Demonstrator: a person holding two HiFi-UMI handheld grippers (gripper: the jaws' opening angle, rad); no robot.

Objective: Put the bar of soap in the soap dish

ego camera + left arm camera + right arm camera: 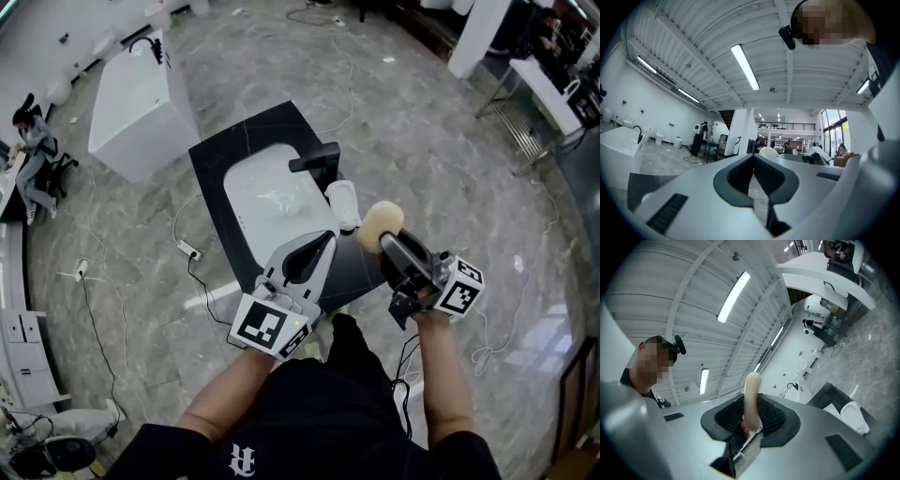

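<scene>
A beige oval bar of soap (381, 226) is clamped in my right gripper (390, 242), held over the near right corner of the black counter (225, 155). In the right gripper view the soap (752, 383) stands edge-on between the dark ribbed pads. The white oblong soap dish (344, 203) lies on the counter just right of the white basin (272, 199), a little beyond the soap, and shows low at the right as the dish (855, 417). My left gripper (325, 241) hovers over the basin's near end, its white jaws closed together on nothing (753, 156).
A black faucet (315, 158) stands behind the dish. A white bathtub (141, 98) sits on the marble floor beyond the counter. Cables and a power strip (188, 250) lie at the left. A seated person (33, 150) is far left; tables (553, 94) far right.
</scene>
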